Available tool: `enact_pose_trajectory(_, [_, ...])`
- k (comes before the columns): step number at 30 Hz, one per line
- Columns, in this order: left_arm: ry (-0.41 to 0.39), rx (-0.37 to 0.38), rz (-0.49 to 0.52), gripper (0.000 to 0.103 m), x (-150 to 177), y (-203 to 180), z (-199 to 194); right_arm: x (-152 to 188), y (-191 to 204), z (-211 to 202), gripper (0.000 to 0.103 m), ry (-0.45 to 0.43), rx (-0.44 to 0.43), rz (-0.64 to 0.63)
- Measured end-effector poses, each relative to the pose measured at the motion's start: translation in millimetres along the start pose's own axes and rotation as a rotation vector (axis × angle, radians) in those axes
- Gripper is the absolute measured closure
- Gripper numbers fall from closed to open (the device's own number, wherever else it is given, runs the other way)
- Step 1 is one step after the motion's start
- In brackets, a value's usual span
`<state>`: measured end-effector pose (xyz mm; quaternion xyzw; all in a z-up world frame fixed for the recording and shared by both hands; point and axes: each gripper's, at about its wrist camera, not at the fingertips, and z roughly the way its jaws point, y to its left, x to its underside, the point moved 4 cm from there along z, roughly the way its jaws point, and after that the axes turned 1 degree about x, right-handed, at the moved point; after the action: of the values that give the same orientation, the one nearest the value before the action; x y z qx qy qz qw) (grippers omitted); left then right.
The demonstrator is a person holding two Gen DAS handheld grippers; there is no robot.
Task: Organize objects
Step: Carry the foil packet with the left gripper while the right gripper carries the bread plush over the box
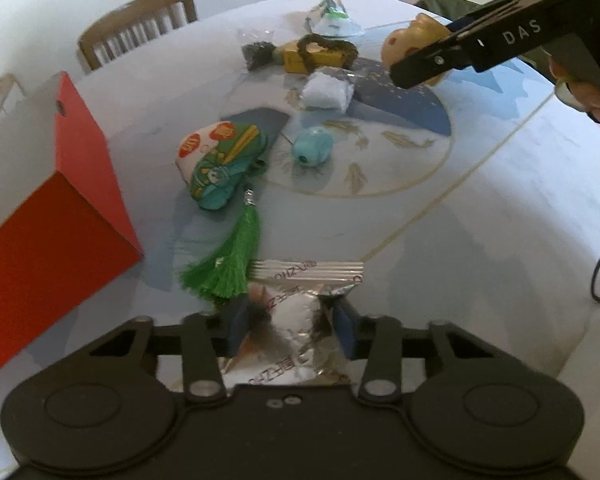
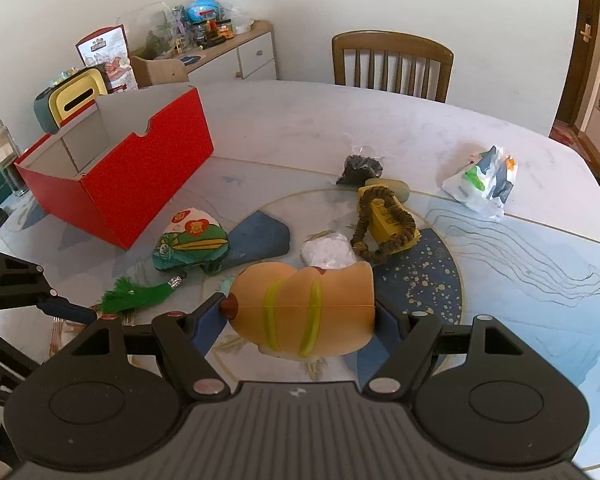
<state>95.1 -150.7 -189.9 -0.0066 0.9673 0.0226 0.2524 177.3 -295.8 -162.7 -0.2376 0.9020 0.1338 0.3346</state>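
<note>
Objects for sorting lie scattered on the counter (image 1: 500,208).

Left wrist view: the left gripper (image 1: 290,330) has its fingers pinching a silver foil packet (image 1: 300,308) at the lower centre of the frame. A green tassel (image 1: 232,260) touches the packet's left corner; lift straight up so the tassel is not dragged. The red box (image 1: 60,208) stands at the left, its opening not visible here. At the upper right, the right gripper (image 1: 420,68) holds a tan toy (image 1: 404,46) clear of the counter.

Right wrist view: the right gripper (image 2: 300,316) has its fingers pinching the tan toy (image 2: 304,308) at both ends. The red box (image 2: 140,184), open-topped, sits at the upper left; carry the toy high enough to clear its rim. An embroidered pouch (image 2: 192,244), a yellow carton (image 2: 388,220) and a white bag (image 2: 484,184) remain on the counter (image 2: 540,280), which is round with a printed blue cover. A wooden chair (image 2: 392,64) and a cluttered sideboard (image 2: 236,52) stand behind.
</note>
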Motion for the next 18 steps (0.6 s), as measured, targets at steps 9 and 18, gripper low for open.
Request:
enact_pose_trajectory(9, [-0.038,0.028,-0.177,0.074,-11.9,20.6,-19.8,-1.0,-6.4,-2.9,0.026,-0.013,-0.014,-0.010])
enact_pose_trajectory(18, [-0.194,0.083,-0.221,0.074,-45.1,30.7,-76.5,-4.4,-3.1,-9.2,0.027,-0.029,-0.012,-0.014])
